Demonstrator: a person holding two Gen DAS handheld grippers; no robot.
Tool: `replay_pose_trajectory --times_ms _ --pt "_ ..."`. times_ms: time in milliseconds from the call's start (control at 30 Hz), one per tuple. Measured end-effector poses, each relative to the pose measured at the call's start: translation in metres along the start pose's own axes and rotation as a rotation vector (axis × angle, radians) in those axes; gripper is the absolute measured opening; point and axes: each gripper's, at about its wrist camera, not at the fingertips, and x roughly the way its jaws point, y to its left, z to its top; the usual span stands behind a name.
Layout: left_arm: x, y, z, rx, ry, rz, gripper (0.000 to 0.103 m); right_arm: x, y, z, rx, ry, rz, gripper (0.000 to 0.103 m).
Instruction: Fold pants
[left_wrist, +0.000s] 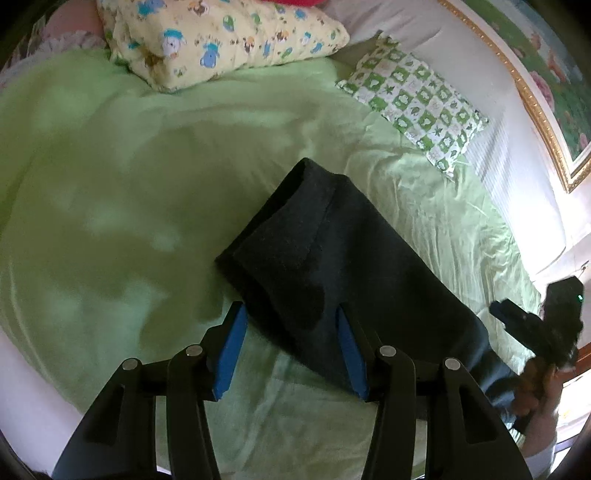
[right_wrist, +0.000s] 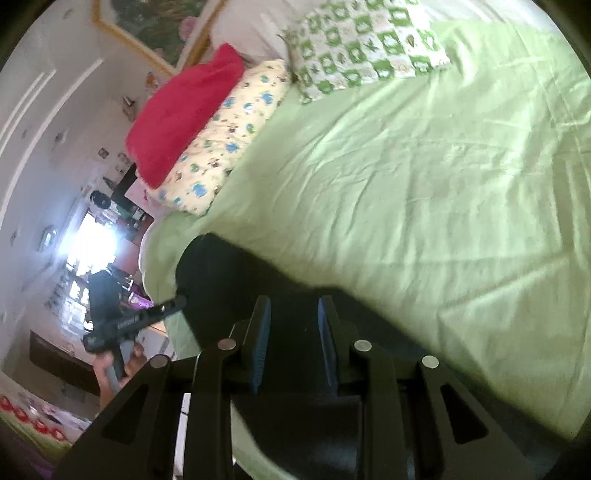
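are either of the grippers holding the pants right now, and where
Neither. The left gripper stands open over the edge of the dark pants; the right gripper is also open above them, pads not pressing cloth.

Inventory, by count.

- Dark folded fabric pants (left_wrist: 332, 251): one pair, lying on the bed.
- Light green bed sheet (left_wrist: 129, 166): one.
- Pillows: three in all. One yellow pillow with blue cartoon animals (left_wrist: 221, 37), one green-and-white checked pillow (left_wrist: 413, 99), one plain red pillow (right_wrist: 181, 114).
- Gold-framed floral picture (left_wrist: 546, 122): one.
- Black handheld grippers with blue pads: two, the left gripper (left_wrist: 291, 325) and the right gripper (right_wrist: 293, 321).
- Blue pads per gripper: two.
- Hands in sight: two, one hand (left_wrist: 539, 384) on each gripper.
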Motion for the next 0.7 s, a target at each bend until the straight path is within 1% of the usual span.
replay_pose_trajectory --times_ms 200,333,433,467,500,533,567,600,633,700 --pt "0.015 0.005 0.008 -0.029 0.027 -0.017 0.051 0.041 -0.016 0.023 0.015 0.134 0.016 0.028" --pt "0.024 0.007 0.013 -0.046 0.039 -0.042 0.051 0.062 -0.023 0.029 0.017 0.217 0.024 0.028" --pt "0.03 0.004 0.016 -0.048 0.029 -0.043 0.05 0.077 -0.024 0.026 -0.005 0.278 0.019 0.027" --pt "0.032 0.002 0.017 -0.039 0.018 -0.036 0.046 0.079 -0.024 0.024 -0.012 0.289 0.019 0.025" --pt "0.033 0.001 0.017 -0.034 0.014 -0.033 0.037 0.079 -0.022 0.022 -0.023 0.299 0.02 0.022" --pt "0.034 0.0 0.017 -0.026 0.01 -0.038 0.032 0.079 -0.018 0.019 -0.045 0.308 0.024 0.019" --pt "0.034 -0.001 0.017 -0.027 0.008 -0.051 0.021 0.077 -0.015 0.019 -0.06 0.307 0.027 0.018" --pt "0.031 0.0 0.016 -0.031 -0.001 -0.071 0.019 0.074 -0.009 0.017 -0.085 0.297 0.021 0.013" --pt "0.025 -0.001 0.016 -0.03 -0.02 -0.085 0.018 0.069 -0.003 0.017 -0.111 0.282 0.006 0.01" --pt "0.008 -0.003 0.015 -0.01 -0.063 -0.091 0.018 0.055 0.012 0.019 -0.162 0.224 -0.01 0.009"
